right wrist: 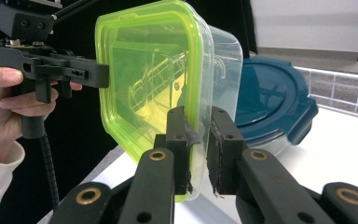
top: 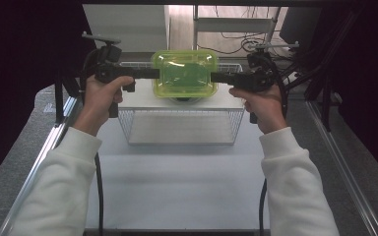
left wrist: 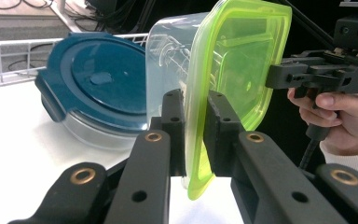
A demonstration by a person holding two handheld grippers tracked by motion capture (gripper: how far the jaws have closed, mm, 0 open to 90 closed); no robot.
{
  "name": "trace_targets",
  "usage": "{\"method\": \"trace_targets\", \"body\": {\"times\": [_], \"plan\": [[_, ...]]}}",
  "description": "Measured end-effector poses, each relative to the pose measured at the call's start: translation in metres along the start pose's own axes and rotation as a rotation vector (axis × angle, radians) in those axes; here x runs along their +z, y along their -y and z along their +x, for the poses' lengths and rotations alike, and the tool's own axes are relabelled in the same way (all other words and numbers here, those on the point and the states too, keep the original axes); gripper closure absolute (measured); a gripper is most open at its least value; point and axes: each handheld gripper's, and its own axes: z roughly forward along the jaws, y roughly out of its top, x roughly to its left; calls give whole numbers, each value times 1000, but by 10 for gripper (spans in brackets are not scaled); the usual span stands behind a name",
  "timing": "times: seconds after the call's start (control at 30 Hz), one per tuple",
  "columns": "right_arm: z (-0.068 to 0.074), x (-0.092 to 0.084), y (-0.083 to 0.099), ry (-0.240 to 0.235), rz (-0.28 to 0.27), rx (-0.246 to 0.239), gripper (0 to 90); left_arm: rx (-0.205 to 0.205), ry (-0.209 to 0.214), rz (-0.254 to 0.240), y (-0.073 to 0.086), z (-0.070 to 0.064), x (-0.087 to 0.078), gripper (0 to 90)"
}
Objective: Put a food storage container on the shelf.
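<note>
- High view: the green-lidded container (top: 185, 73) hangs between the left gripper (top: 156, 73) and right gripper (top: 214, 77), above a white shelf (top: 142, 101). Its long axis runs gripper to gripper, lid facing up; both hands are equally near.
- Left gripper view: jaws pinch the lid's rim; a blue-lidded container (left wrist: 93, 88) sits behind.
- Right gripper view: jaws pinch the opposite rim.

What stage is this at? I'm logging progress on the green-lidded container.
Done: the green-lidded container is off the surface, lid on. In hand: left gripper and right gripper clamp its opposite rims. Left: setting it down, perhaps near the blue-lidded container.
</note>
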Motion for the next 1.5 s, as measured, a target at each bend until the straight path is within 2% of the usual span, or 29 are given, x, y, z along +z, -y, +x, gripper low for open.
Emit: {"method": "trace_targets", "body": {"times": [0.13,0.27,0.47,0.6,0.7,0.77,0.9,0.93,0.97,1.03,1.27,1.37,1.5], "plan": [[-5,4,-8,3,7,13,791,-2,-10,4,-8,3,2,801],[-14,11,-16,4,17,34,792,-33,-11,17,-16,13,8,801],[-26,23,-16,1,39,82,792,-50,-30,26,-16,21,14,803],[-31,29,-17,8,54,105,789,-74,-31,35,-16,28,19,803],[-35,35,-18,26,74,125,788,-107,-37,42,-15,37,26,804],[-38,38,-18,33,84,143,787,-122,-29,32,-16,41,27,803],[-46,44,-18,20,74,196,782,-142,-30,18,-20,46,30,800],[-46,44,-18,20,74,196,782,-142,-30,18,-20,46,30,800],[-51,46,-18,10,65,226,777,-162,-24,8,-22,50,32,800],[-55,48,-19,7,61,250,769,-186,-19,-2,-23,54,35,798],[-65,57,-25,32,60,312,744,-255,5,-24,-25,67,44,773],[-71,61,-25,25,49,358,736,-266,2,-20,-26,70,46,760],[-74,66,-25,25,40,384,720,-287,10,-31,-24,74,49,740]]}}
